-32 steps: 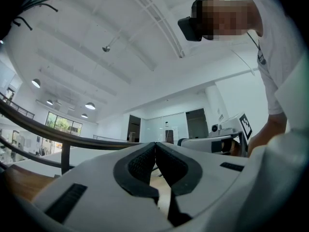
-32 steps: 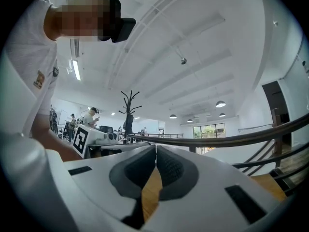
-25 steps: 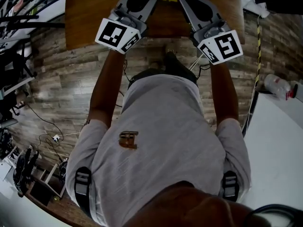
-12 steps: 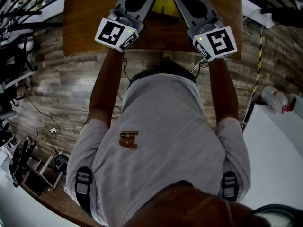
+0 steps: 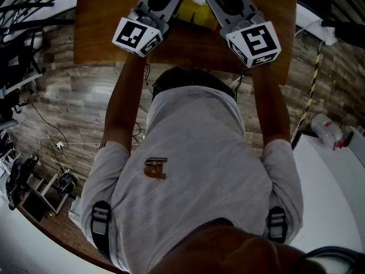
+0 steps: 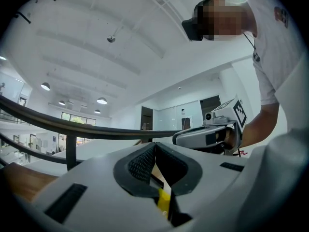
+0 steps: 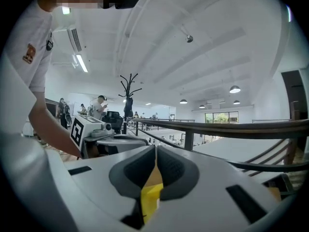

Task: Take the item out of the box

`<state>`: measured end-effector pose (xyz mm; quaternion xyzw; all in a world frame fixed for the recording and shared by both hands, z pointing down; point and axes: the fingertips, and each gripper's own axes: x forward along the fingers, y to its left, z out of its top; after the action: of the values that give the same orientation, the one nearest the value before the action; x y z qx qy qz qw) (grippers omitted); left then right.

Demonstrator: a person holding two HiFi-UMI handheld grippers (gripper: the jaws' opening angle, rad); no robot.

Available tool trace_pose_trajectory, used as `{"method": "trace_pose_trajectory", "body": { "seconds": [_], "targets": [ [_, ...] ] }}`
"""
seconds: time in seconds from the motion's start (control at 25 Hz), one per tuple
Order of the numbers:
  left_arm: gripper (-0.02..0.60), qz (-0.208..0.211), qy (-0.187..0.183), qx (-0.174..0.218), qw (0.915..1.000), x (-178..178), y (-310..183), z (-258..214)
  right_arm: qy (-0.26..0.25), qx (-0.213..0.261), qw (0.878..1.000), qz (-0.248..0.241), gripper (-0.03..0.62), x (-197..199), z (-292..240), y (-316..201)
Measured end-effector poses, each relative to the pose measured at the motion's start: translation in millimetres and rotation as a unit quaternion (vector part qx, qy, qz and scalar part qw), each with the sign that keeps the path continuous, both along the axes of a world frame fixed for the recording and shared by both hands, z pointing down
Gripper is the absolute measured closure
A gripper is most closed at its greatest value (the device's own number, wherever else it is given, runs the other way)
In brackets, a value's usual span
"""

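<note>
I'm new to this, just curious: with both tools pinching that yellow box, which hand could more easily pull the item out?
Probably left. The right tool clamps a broad part of the yellow box; the left tool pinches only a thin edge, so it could let go and reach in.

Your yellow box [image 5: 191, 7] is midway across the wooden table [image 5: 102, 21], with a thin tan-and-yellow edge pinched on each side. You can't tell whether it's resting or lifted.

A brown wooden table [image 5: 108, 33] stands on the plank floor [image 5: 68, 113]; a yellow box [image 5: 189, 4] shows over the table's far part, partly hidden
</note>
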<state>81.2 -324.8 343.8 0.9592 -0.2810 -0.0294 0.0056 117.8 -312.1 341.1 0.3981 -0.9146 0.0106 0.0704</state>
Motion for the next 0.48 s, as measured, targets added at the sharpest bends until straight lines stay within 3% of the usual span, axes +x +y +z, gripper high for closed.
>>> {"method": "trace_pose_trajectory", "body": {
  "seconds": [0.48],
  "targets": [
    [0.561, 0.003, -0.015, -0.022, 0.9997, -5.3, -36.5, 22.3, 0.043, -0.066, 0.997, -0.018, 0.559, -11.8, 37.1, -39.8]
  ]
}}
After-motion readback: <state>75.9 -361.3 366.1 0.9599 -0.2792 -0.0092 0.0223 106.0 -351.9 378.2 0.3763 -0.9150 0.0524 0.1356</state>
